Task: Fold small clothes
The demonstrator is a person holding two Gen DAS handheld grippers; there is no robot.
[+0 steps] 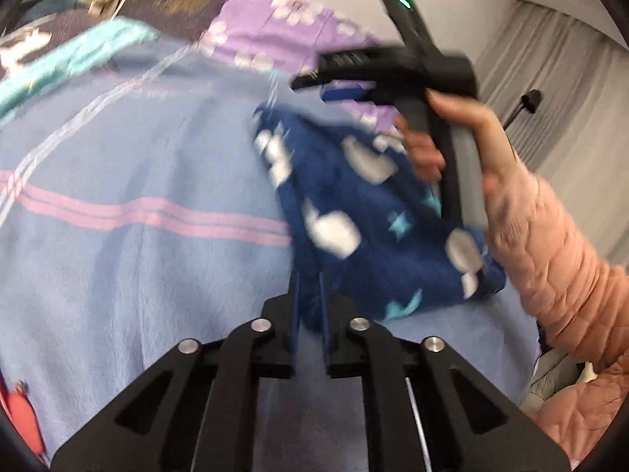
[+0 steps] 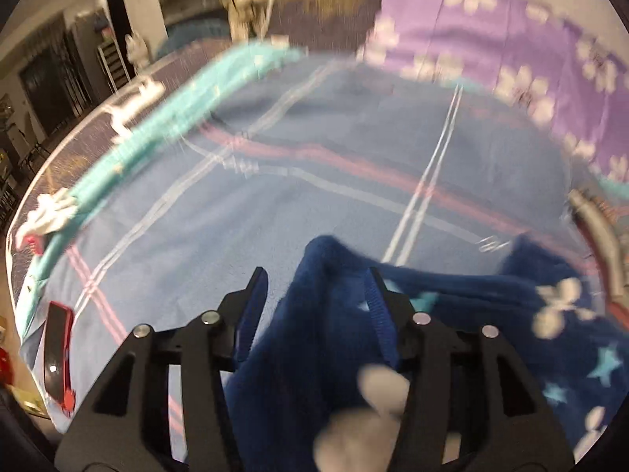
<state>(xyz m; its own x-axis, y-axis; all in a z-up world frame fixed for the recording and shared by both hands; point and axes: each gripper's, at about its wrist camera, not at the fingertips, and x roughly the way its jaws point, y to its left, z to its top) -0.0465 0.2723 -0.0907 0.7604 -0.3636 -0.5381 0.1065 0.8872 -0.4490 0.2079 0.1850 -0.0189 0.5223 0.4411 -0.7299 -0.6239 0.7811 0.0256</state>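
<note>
1. Left wrist view: the left hand-held gripper (image 1: 308, 287) has its two blue fingers nearly together, clenched on a lower corner of the small navy garment (image 1: 365, 216).
2. The garment is fleecy, dark blue with white shapes and pale blue stars. It hangs bunched between the two grippers, above the light blue blanket (image 1: 137, 181) that covers the bed; the blur hides whether its lowest fold touches the blanket.
3. The blanket carries pink and white stripes. Beyond it lie a purple flowered cloth (image 1: 275, 27) and a turquoise band (image 1: 78, 55).
4. At the right, a person's hand (image 1: 471, 149) in a pink quilted sleeve (image 1: 570, 275) holds the right hand-held gripper (image 1: 346, 86), whose tips sit just above the garment's upper edge.
5. Right wrist view: the right hand-held gripper (image 2: 314, 295) has its jaws partly apart. The navy garment (image 2: 334, 334) passes between them and drapes against the right finger (image 2: 379, 318); the left finger (image 2: 251, 306) stands clear of the cloth, so the grip is released.
6. The garment spreads to the right over the blue blanket (image 2: 314, 181), showing stars and white shapes.
7. A red phone-like object (image 2: 57, 354) lies on the blanket's left edge.
</note>
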